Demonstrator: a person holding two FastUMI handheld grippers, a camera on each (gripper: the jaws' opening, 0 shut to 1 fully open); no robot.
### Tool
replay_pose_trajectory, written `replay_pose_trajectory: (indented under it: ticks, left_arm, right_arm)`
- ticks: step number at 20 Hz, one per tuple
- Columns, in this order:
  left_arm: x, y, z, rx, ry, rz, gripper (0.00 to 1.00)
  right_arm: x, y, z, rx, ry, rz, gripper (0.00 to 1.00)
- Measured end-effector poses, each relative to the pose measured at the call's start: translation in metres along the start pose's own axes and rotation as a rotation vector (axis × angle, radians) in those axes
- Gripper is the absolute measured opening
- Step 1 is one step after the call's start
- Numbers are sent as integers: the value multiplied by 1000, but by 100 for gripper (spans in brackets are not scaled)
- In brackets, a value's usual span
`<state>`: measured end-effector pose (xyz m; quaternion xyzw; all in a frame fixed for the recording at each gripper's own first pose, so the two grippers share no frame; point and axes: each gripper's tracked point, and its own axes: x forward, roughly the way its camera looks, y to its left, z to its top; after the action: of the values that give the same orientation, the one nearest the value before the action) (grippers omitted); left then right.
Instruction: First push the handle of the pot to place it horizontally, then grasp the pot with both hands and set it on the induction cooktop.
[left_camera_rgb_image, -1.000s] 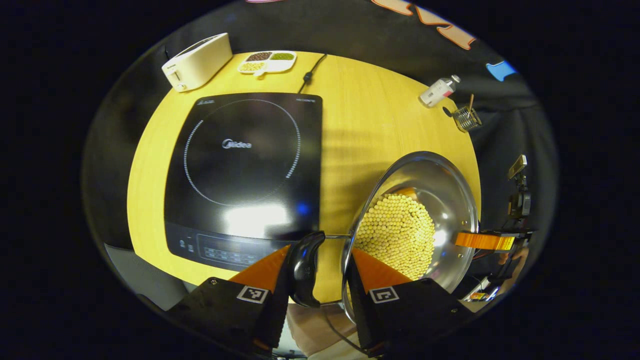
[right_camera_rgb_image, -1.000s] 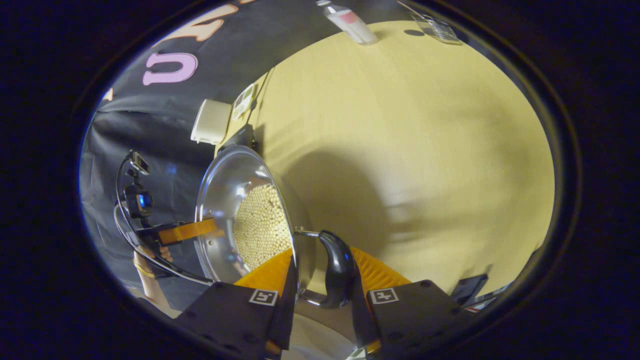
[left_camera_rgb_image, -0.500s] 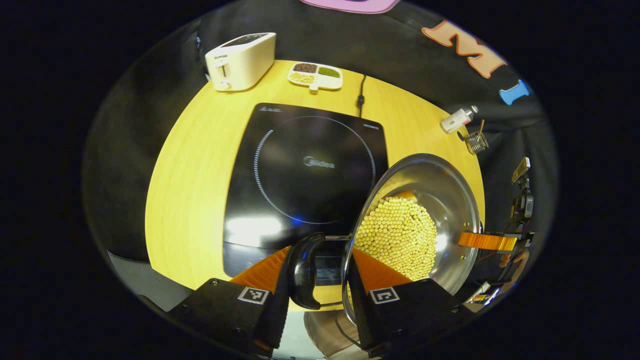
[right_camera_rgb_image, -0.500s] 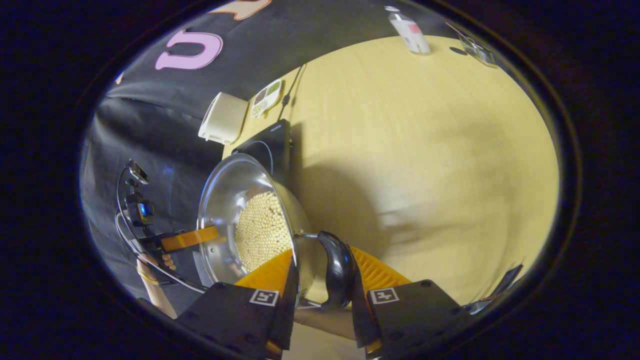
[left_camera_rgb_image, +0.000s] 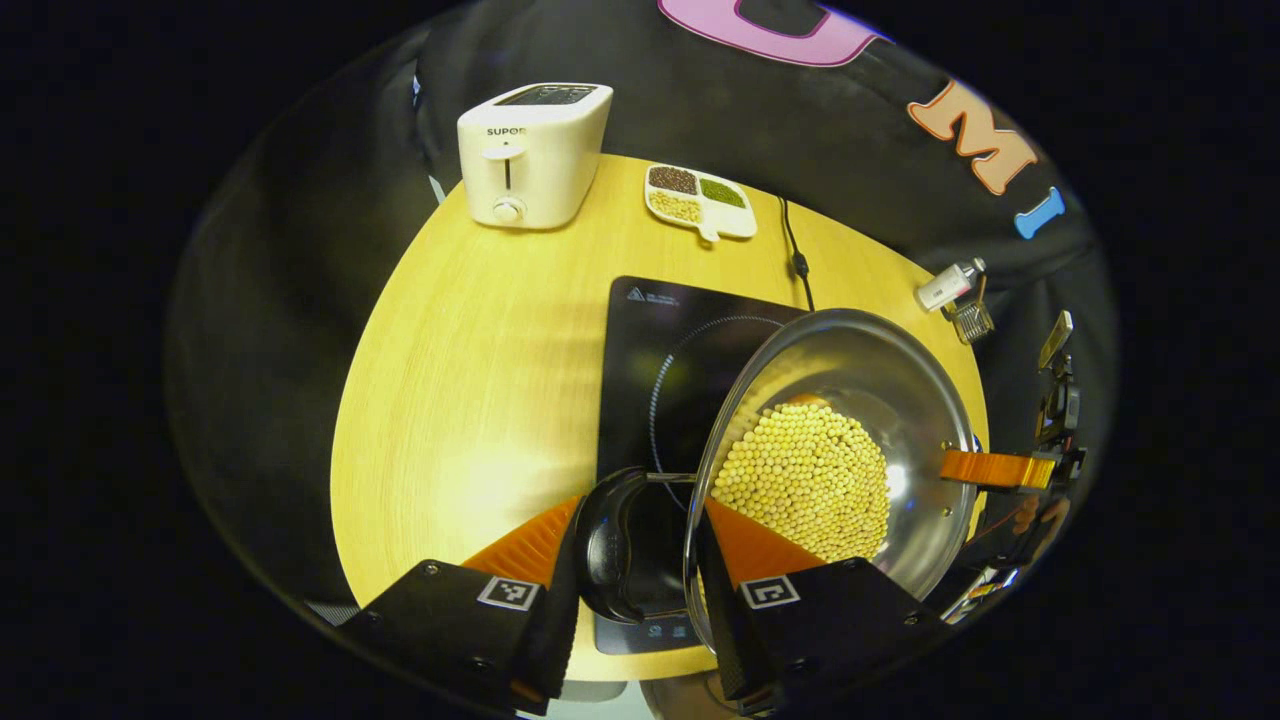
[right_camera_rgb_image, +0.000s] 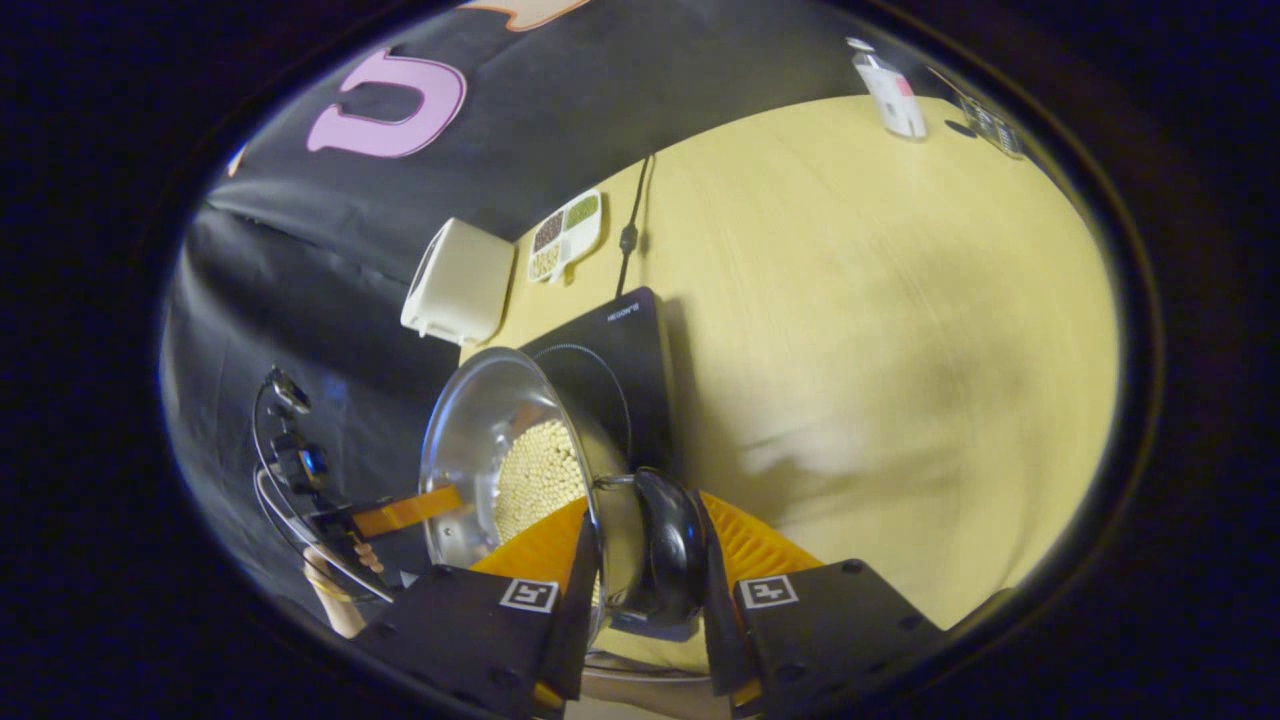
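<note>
The left gripper (left_camera_rgb_image: 634, 535) and right gripper (right_camera_rgb_image: 640, 545) point forward from opposite sides, jaws clamped on the pot's (left_camera_rgb_image: 835, 450) black side handles and rim, holding it over the induction cooktop (left_camera_rgb_image: 660, 340) on the tabletop (left_camera_rgb_image: 480, 350).

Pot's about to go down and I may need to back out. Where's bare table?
Bare stretch left of the cooktop, below the toaster, and right of it toward the bottle. Crowded: the sectioned dish and cord behind the cooktop.
</note>
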<state>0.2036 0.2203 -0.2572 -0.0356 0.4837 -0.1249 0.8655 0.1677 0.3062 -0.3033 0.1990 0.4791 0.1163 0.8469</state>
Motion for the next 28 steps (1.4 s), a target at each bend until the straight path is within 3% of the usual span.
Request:
replay_pose_trajectory:
  ticks: [12,15,16,24,25,28]
  left_arm:
    - [15,20,40,76,-126,24,58]
    - [20,21,43,72,-132,16,58]
    - [23,21,43,72,-133,15,58]
    - [17,17,39,30,-156,11,63]
    - [15,17,38,33,-171,16,65]
    - [-2,19,41,78,-272,63,100]
  right_arm:
    - [41,11,33,-14,-119,-5,52]
    - [41,10,32,-36,-134,-2,52]
    - [42,10,33,-39,-134,-3,46]
    - [42,14,31,-46,-151,10,46]
    - [39,16,31,-40,-151,25,49]
    - [36,17,33,-68,-226,19,82]
